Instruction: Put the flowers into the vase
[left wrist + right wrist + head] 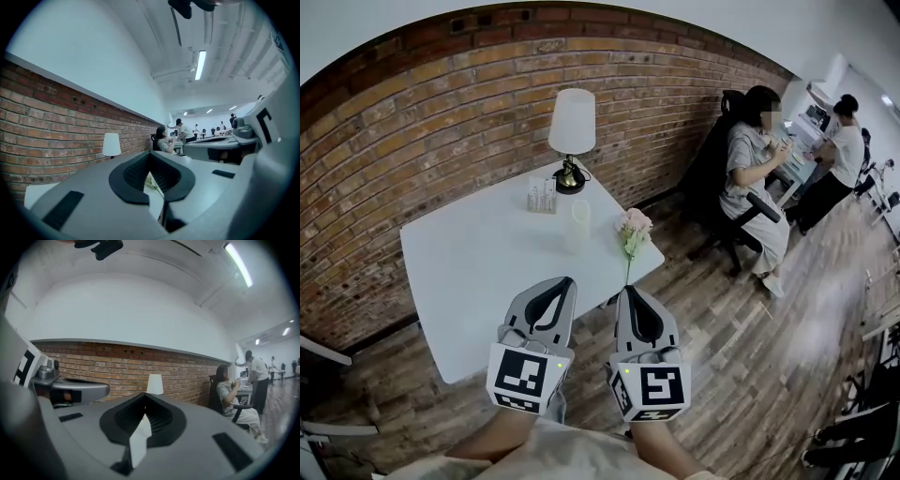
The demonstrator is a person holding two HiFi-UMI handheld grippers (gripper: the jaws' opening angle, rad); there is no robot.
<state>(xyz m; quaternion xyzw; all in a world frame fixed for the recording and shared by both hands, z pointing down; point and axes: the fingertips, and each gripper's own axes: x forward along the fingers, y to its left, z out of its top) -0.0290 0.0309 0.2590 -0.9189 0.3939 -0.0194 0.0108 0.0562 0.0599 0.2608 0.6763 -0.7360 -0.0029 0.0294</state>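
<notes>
Hovering at the near edge of the table point(478, 281) — both claws clenched, empty.
The left gripper point(565, 281) and right gripper point(628, 291) pointed level, side by side; the flowers point(634, 226) lay at the table's right edge, just right of the upright vase point(578, 225).

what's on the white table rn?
Lamp, small clear holder, pale vase, pink flowers at the right edge. Left gripper and right gripper cover part of the table's near side.

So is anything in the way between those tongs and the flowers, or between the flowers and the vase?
Nothing visible. The flowers lie at the near edge of the table, just ahead of the right tongs, with only open air between. The vase stands beside them, bare surface between; the lamp and small rack sit farther back.
</notes>
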